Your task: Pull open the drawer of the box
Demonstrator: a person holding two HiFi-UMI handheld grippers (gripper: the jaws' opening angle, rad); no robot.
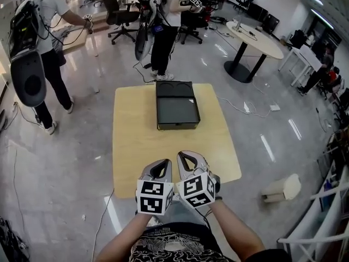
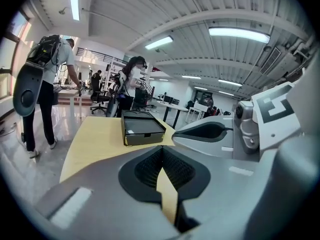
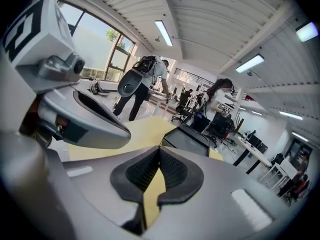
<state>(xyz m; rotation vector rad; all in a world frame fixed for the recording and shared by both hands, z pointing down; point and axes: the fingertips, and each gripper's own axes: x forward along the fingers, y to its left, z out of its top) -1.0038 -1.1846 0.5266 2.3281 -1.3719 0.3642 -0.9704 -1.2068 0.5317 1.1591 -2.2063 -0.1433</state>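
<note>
A flat black box [image 1: 175,105] lies on the far half of the light wooden table [image 1: 136,146], its narrow front face toward me and flush with the body. Both grippers hover side by side over the table's near edge, well short of the box. My left gripper [image 1: 161,166] is shut with nothing in it, and so is my right gripper [image 1: 186,158]. In the left gripper view the box [image 2: 142,128] sits ahead beyond the closed tips of the left gripper [image 2: 162,149]. The right gripper view shows the box [image 3: 189,140] ahead of the right gripper [image 3: 160,149].
A person with a backpack [image 1: 43,53] stands on the floor at far left. Another person [image 1: 163,26] stands just behind the table. A round white table [image 1: 256,40] and office chairs [image 1: 122,18] are farther back. A white object [image 1: 283,189] lies on the floor at right.
</note>
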